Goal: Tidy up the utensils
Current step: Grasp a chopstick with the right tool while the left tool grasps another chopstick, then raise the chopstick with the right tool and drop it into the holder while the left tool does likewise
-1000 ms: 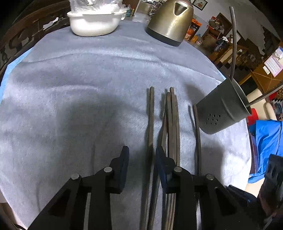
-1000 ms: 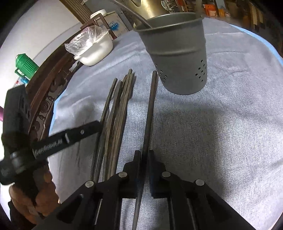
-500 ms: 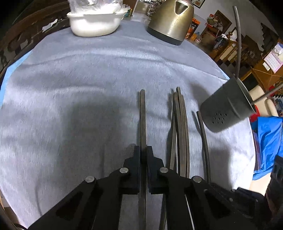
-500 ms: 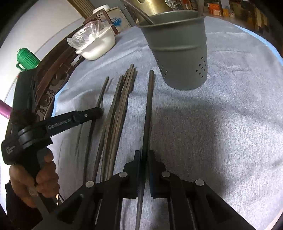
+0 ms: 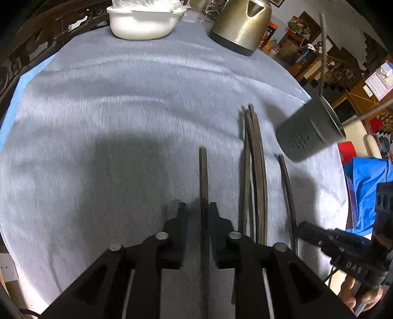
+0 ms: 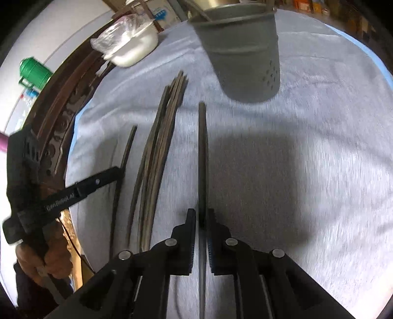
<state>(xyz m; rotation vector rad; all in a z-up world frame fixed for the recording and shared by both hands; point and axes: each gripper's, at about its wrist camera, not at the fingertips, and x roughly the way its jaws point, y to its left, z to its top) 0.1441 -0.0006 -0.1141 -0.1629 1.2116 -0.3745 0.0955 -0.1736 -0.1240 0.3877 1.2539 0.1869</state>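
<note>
Both chopsticks (image 5: 203, 181) (image 6: 202, 152) point lengthwise away toward the holder (image 6: 245, 54).

Holder's rim (image 6: 233, 17) — cut off above

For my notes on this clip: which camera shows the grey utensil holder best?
The right wrist view: the utensil holder stands large and near, rim and drain holes visible. The left wrist view shows it small, at the right edge, distorted.
</note>
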